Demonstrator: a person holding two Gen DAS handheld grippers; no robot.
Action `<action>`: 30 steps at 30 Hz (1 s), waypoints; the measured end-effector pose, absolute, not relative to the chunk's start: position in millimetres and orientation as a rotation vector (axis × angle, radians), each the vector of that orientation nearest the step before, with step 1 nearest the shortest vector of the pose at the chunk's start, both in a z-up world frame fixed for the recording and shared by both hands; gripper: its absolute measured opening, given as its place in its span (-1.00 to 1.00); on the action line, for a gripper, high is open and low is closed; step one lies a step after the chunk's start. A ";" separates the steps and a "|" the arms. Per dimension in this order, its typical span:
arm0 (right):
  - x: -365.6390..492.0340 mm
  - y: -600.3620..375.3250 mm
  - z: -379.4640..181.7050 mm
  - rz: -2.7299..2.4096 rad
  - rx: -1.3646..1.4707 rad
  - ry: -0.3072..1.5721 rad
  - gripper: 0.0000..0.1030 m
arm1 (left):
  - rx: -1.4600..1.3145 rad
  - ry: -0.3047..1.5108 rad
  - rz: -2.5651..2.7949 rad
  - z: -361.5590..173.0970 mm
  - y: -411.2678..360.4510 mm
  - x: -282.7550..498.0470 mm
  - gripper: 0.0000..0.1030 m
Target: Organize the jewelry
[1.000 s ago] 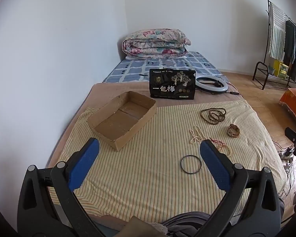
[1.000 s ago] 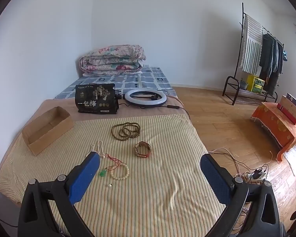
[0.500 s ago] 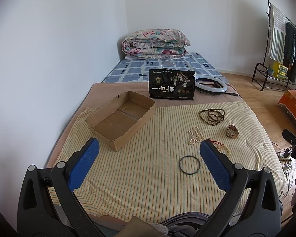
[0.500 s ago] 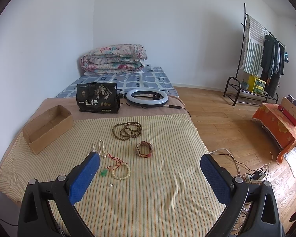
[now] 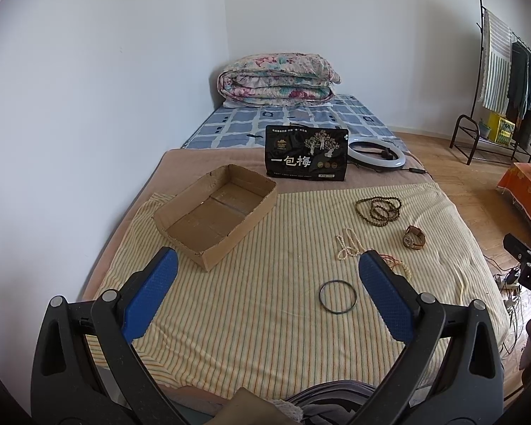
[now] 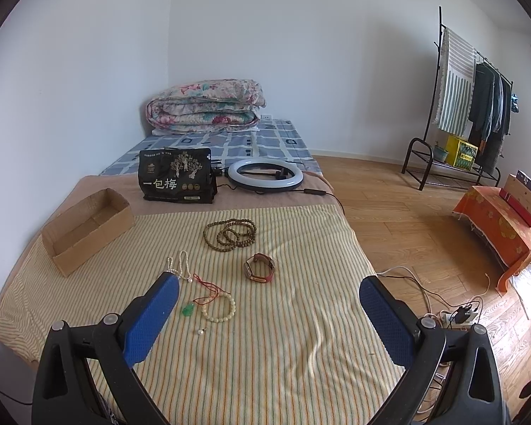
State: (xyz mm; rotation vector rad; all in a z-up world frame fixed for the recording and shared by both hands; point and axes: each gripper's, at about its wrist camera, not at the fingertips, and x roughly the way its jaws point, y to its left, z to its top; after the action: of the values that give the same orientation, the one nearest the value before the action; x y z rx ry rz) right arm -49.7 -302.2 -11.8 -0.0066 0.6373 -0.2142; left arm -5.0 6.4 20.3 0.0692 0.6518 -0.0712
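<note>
Jewelry lies on a striped cloth on the bed. A dark bangle lies just left of my left gripper's right finger. A pearl necklace, brown bead strand and watch lie beyond. In the right wrist view I see the bead strand, watch, pearl necklace, cream bead bracelet and green pendant. An empty cardboard box sits left. My left gripper and right gripper are open, empty, above the cloth.
A black pouch and a ring light stand behind the cloth, a folded quilt further back. The wall runs along the bed's left side. A clothes rack, an orange stool and floor cables are right.
Both views shift only slightly; the jewelry and box stay put and both grippers stay open.
</note>
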 end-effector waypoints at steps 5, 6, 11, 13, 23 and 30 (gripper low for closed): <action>-47.9 -299.7 -11.7 -0.214 -0.006 0.639 0.99 | 0.070 0.651 -0.071 20.8 4.4 -5.1 1.00; -48.7 -300.4 -11.9 -0.213 -0.006 0.639 0.99 | 0.069 0.651 -0.071 20.4 3.5 -5.1 1.00; -48.1 -299.9 -11.9 -0.213 -0.007 0.639 1.00 | 0.069 0.650 -0.073 19.9 4.9 -4.9 1.00; -48.3 -300.0 -12.1 -0.213 -0.005 0.638 0.99 | 0.068 0.650 -0.074 20.2 4.6 -4.9 1.00; -47.4 -297.1 -14.2 -0.210 -0.005 0.641 1.00 | 0.065 0.651 -0.074 19.4 6.2 -4.9 1.00; -47.8 -298.2 -14.2 -0.211 -0.005 0.640 0.99 | 0.064 0.652 -0.075 19.3 6.2 -5.1 1.00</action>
State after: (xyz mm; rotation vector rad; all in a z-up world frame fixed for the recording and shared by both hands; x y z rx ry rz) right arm -47.8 -298.2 -14.2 -0.0053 0.6401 -0.2107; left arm -5.1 6.2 19.3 0.0644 0.6520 -0.0753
